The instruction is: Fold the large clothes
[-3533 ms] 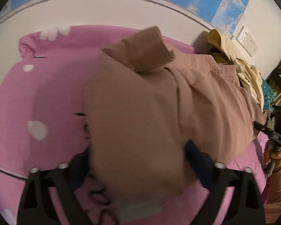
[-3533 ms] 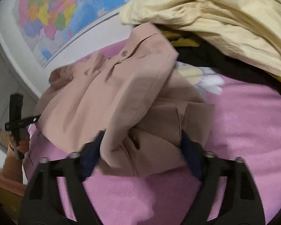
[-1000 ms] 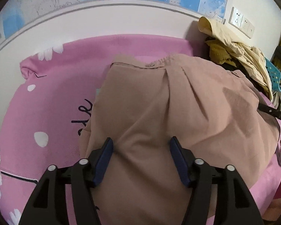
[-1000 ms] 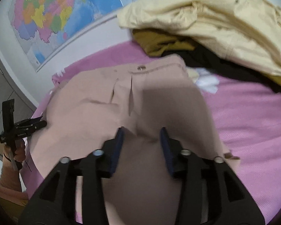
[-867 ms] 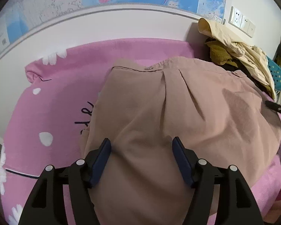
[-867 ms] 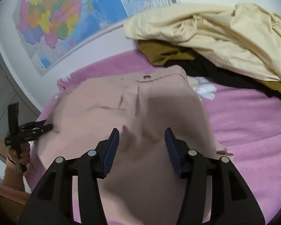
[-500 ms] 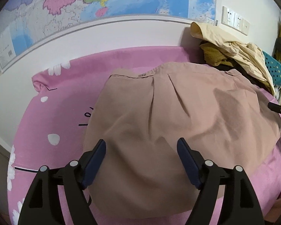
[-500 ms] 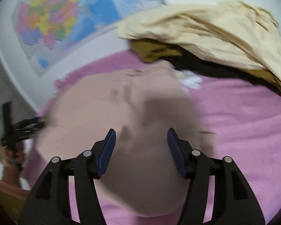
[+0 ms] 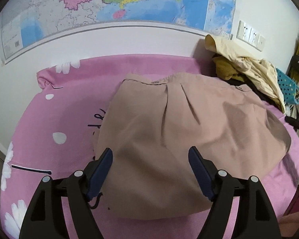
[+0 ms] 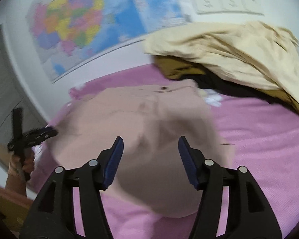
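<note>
A tan shirt (image 9: 181, 137) lies folded flat on the pink bed cover (image 9: 55, 123), its snap-buttoned edge toward the wall. My left gripper (image 9: 150, 169) is open and empty, raised above the shirt's near edge. In the right wrist view the same shirt (image 10: 149, 131) lies below my right gripper (image 10: 150, 155), which is open and empty above it. The left gripper (image 10: 32, 135) shows at the left edge of that view, held in a hand. The right wrist view is blurred by motion.
A heap of cream, mustard and black clothes (image 9: 247, 69) lies at the far right against the wall, also in the right wrist view (image 10: 229, 59). A map (image 9: 117, 4) and wall sockets (image 9: 249, 35) are behind. The pink cover with white flowers extends left.
Both grippers let go of the folded tan shirt, opened and pulled back up and away. The shirt now lies flat and still on the bed.
</note>
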Action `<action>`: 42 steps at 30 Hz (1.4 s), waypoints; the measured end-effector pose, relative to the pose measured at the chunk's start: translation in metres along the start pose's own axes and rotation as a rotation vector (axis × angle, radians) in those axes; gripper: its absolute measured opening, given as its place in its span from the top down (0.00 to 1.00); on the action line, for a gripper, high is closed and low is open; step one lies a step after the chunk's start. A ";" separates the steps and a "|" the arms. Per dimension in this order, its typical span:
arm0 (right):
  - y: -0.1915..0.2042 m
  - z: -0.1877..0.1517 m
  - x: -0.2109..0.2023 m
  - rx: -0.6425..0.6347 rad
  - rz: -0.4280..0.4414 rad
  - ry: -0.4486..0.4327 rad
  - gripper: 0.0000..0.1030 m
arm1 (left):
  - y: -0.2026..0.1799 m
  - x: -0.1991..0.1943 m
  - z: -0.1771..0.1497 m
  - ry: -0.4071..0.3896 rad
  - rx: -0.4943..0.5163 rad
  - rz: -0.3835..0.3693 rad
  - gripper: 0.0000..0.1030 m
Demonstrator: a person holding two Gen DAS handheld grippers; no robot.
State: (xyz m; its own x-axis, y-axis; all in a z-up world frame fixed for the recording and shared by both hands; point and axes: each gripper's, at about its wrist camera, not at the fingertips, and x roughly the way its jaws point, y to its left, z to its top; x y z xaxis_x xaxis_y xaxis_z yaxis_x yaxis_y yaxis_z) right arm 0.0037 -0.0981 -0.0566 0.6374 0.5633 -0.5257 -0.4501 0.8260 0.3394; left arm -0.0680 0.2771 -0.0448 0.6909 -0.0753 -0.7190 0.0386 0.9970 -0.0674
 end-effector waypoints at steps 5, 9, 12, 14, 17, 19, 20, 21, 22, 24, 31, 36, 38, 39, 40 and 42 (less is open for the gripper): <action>0.010 -0.011 0.026 -0.035 -0.016 0.085 0.45 | -0.001 0.018 -0.011 0.053 -0.007 0.017 0.27; -0.001 -0.018 0.040 0.012 -0.046 0.111 0.45 | -0.001 0.019 -0.013 0.060 -0.019 0.029 0.27; 0.003 -0.014 0.033 0.013 -0.058 0.095 0.44 | -0.001 0.011 -0.012 0.038 -0.024 0.036 0.26; 0.011 -0.013 0.026 0.007 -0.035 0.074 0.43 | -0.003 -0.001 -0.012 0.006 -0.025 0.032 0.22; 0.031 -0.011 0.017 -0.042 0.006 0.041 0.42 | -0.010 -0.013 -0.013 -0.024 -0.014 -0.001 0.22; 0.046 -0.010 0.018 -0.081 0.028 0.039 0.41 | -0.015 -0.014 -0.014 -0.025 -0.002 -0.007 0.22; 0.053 -0.010 0.020 -0.099 0.045 0.042 0.41 | -0.017 -0.012 -0.015 -0.020 0.000 -0.014 0.22; 0.058 -0.011 0.021 -0.105 0.055 0.046 0.41 | -0.018 -0.010 -0.015 -0.013 0.000 -0.020 0.22; 0.064 -0.012 0.027 -0.123 0.069 0.055 0.41 | -0.020 -0.006 -0.016 -0.004 0.000 -0.016 0.22; 0.072 -0.016 0.037 -0.146 0.064 0.080 0.41 | -0.022 0.000 -0.019 0.005 0.007 -0.007 0.21; 0.063 -0.027 0.068 -0.087 0.044 0.163 0.41 | -0.021 0.010 -0.024 0.025 -0.001 -0.005 0.20; 0.070 -0.025 0.061 -0.102 0.037 0.149 0.40 | -0.020 0.004 -0.024 0.016 -0.014 -0.002 0.20; 0.075 -0.023 0.056 -0.122 0.063 0.131 0.40 | -0.018 -0.005 -0.025 -0.007 -0.019 -0.012 0.20; 0.080 -0.022 0.053 -0.137 0.070 0.121 0.40 | -0.017 -0.008 -0.025 -0.011 -0.022 -0.015 0.20; 0.086 -0.021 0.051 -0.157 0.084 0.114 0.39 | -0.014 -0.011 -0.025 -0.016 -0.027 -0.014 0.20; 0.098 -0.021 0.049 -0.193 0.117 0.107 0.38 | -0.011 -0.013 -0.026 -0.016 -0.030 -0.016 0.20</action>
State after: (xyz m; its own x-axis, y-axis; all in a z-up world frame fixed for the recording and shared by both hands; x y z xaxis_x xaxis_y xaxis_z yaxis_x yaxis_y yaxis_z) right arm -0.0219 0.0100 -0.0656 0.5090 0.6411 -0.5744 -0.6345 0.7304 0.2528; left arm -0.0956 0.2664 -0.0526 0.7021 -0.0912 -0.7062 0.0289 0.9946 -0.0997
